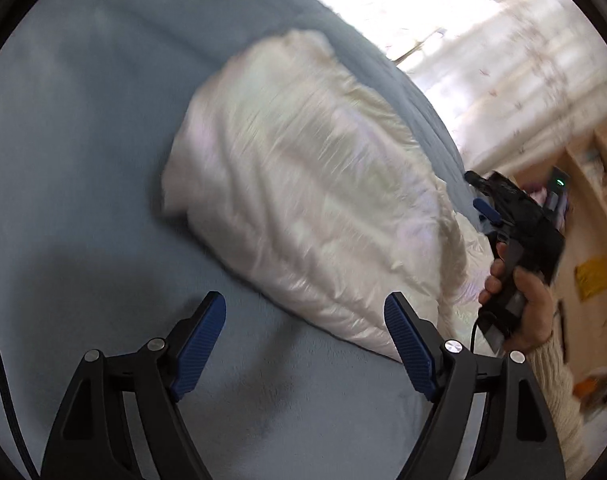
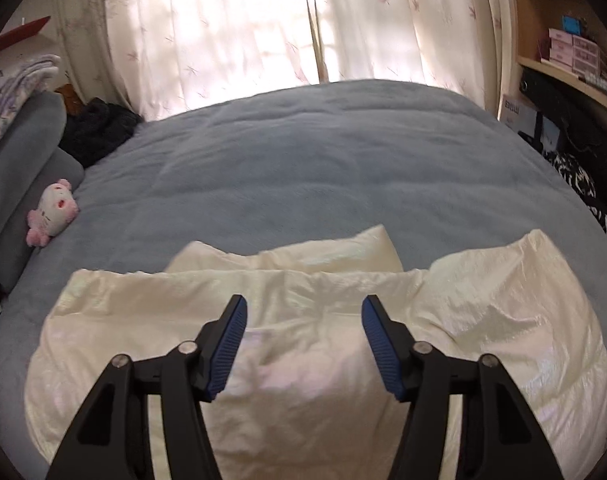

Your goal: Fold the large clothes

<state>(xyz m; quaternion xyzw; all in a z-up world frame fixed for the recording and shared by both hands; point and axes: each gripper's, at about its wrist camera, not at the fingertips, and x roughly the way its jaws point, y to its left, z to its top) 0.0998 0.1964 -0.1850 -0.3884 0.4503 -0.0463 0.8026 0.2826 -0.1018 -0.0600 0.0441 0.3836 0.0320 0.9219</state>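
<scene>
- Jacket [image 2: 303,360]: cream, shiny, puffy; lies bunched on the blue bedcover [image 2: 303,160] near the edge closest to the person. Two folded parts stick out on its far side, one at the middle, one to the right. In the left wrist view the same jacket [image 1: 303,184] shows as a long pale mound across the bedcover [image 1: 83,140], blurred.
- Left gripper [image 1: 305,314]: jaws spread wide, nothing between them. It hovers over bare bedcover with the jacket's edge just beyond its right finger; whether that finger touches the cloth I cannot tell. A dark shadow lies on the cover to its left.
- Right gripper [image 2: 304,316]: jaws parted, empty, held above the middle of the jacket and pointing across the bed toward the curtain [image 2: 263,20]. In the left wrist view, the right gripper [image 1: 483,196] shows side-on at the jacket's right end, tips aimed up and left.
- Right hand [image 1: 519,304]: wrapped around the black handle, fingers curled on the trigger side, wrist in a cream knitted cuff; it is raised beside the jacket, apart from the cloth.
- Plush toy [image 2: 53,212]: pink and white, on the left side of the bed against a grey pillow [image 2: 19,168].
- Dark clothes [image 2: 99,128]: heaped at the bed's far left corner.
- Shelf [image 2: 563,52]: wooden, on the right, with small pink boxes.
</scene>
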